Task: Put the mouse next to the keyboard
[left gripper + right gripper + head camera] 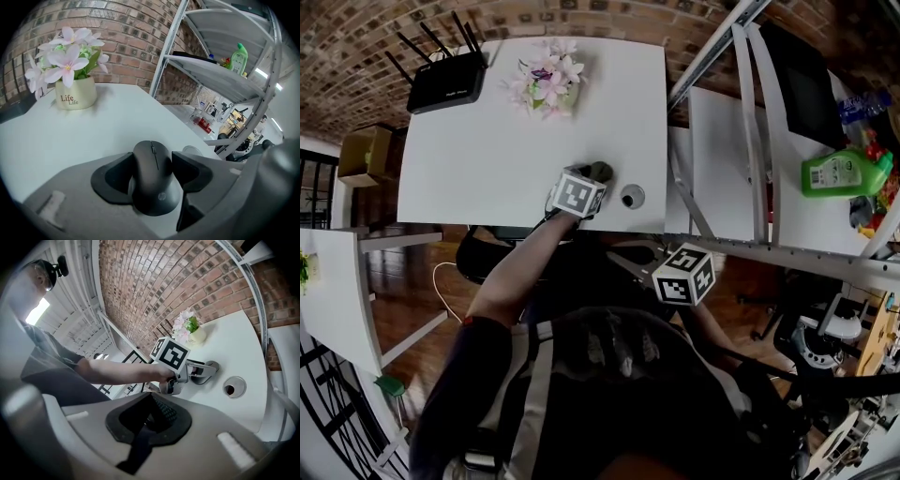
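The white desk carries one of each kind of thing: one black mouse, one pot of pink flowers, one black router and one round cable grommet. There are two grippers, the left gripper and the right gripper, each with one marker cube (so two cubes in all). One green bottle lies on the metal shelf, and one cardboard box sits beside the desk.
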Motion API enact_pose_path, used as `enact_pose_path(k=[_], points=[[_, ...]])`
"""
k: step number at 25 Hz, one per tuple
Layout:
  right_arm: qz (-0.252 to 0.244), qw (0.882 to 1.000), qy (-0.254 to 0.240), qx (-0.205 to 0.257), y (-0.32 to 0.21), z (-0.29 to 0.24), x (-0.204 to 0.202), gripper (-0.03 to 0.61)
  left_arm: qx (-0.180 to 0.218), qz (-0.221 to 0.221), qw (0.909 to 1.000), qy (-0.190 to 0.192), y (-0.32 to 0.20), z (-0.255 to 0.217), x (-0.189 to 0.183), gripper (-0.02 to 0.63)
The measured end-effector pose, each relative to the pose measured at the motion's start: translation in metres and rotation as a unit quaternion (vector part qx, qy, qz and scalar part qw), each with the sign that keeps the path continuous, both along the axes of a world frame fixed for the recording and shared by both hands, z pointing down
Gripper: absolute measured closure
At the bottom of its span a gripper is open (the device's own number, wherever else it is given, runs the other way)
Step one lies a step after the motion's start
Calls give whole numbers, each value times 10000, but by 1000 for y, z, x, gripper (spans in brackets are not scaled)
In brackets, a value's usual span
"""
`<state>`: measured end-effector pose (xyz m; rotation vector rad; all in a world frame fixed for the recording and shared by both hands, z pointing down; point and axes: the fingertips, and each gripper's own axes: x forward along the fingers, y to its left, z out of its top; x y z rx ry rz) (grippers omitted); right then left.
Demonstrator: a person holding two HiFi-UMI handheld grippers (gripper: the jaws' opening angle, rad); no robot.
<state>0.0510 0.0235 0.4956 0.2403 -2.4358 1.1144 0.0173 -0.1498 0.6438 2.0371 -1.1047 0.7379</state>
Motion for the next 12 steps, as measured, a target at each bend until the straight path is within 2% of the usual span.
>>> enact_pose_path(k=[12], points=[[-216, 9998, -32, -13, 5, 0, -17, 572, 46, -312, 9995, -64, 7, -2, -41, 342]])
